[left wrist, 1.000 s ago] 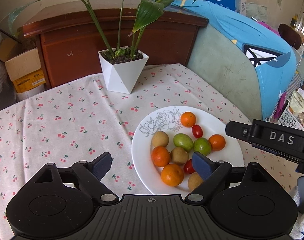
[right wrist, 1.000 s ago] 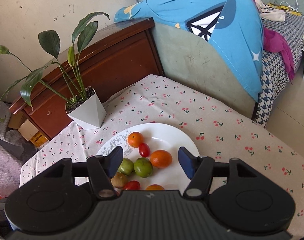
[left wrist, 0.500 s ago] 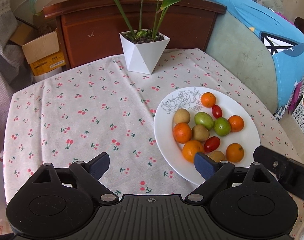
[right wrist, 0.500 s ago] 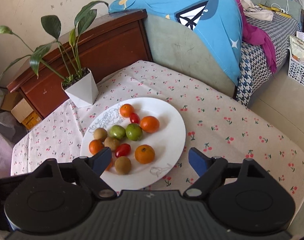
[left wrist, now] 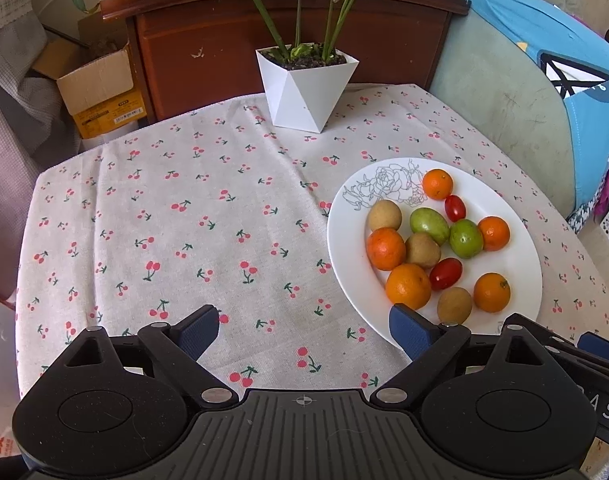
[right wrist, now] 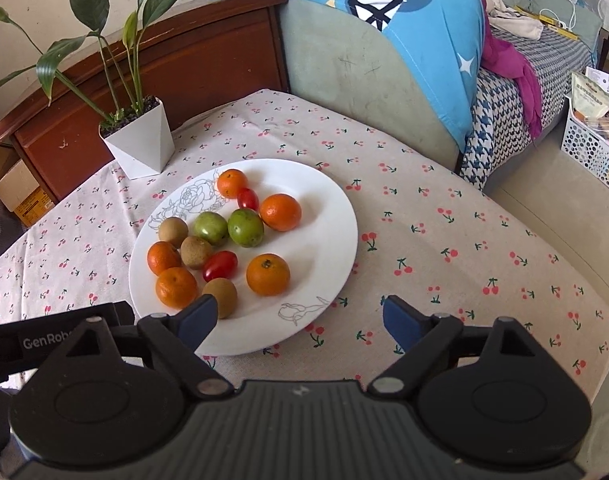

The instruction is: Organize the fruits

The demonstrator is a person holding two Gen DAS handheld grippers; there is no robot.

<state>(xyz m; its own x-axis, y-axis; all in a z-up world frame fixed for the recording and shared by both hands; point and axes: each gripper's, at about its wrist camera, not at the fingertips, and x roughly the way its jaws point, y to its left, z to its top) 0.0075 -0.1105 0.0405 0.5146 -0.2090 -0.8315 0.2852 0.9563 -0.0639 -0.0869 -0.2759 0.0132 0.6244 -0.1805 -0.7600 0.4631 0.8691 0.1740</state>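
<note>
A: Report the plate contents by count.

B: The white plate [right wrist: 336,216] sits at centre of the right wrist view, on the cherry-print tablecloth [right wrist: 444,240]. It carries twelve fruits: five oranges, two green fruits, three brown fruits, two red cherry tomatoes.

A: Locate the oranges.

B: One orange [right wrist: 232,183] at the top of the group, one [right wrist: 280,212] to its lower right, one [right wrist: 268,274] toward the lower middle of the plate, and two at the left edge of the group [right wrist: 163,257] [right wrist: 176,287].

A: The others?

B: The green fruits [right wrist: 211,228] [right wrist: 245,227] lie side by side in the middle. The brown fruits: one [right wrist: 173,231] at left, one [right wrist: 196,252] just below it, one [right wrist: 220,296] at the lower rim, partly behind a finger pad. The cherry tomatoes: one [right wrist: 248,199] near the top, one [right wrist: 220,266] in the lower centre.

A: Gripper states?

B: The right gripper [right wrist: 300,320] has its jaws opening, already spread wide, nothing between them; the left pad overlaps the plate's lower rim in the picture. The left gripper [left wrist: 304,330] has wide jaws and holds nothing; bare cloth shows between its pads, with the plate at the right of that frame.

A: Other items?

B: One white faceted plant pot [right wrist: 138,146] at upper left, standing well apart from the plate.
</note>
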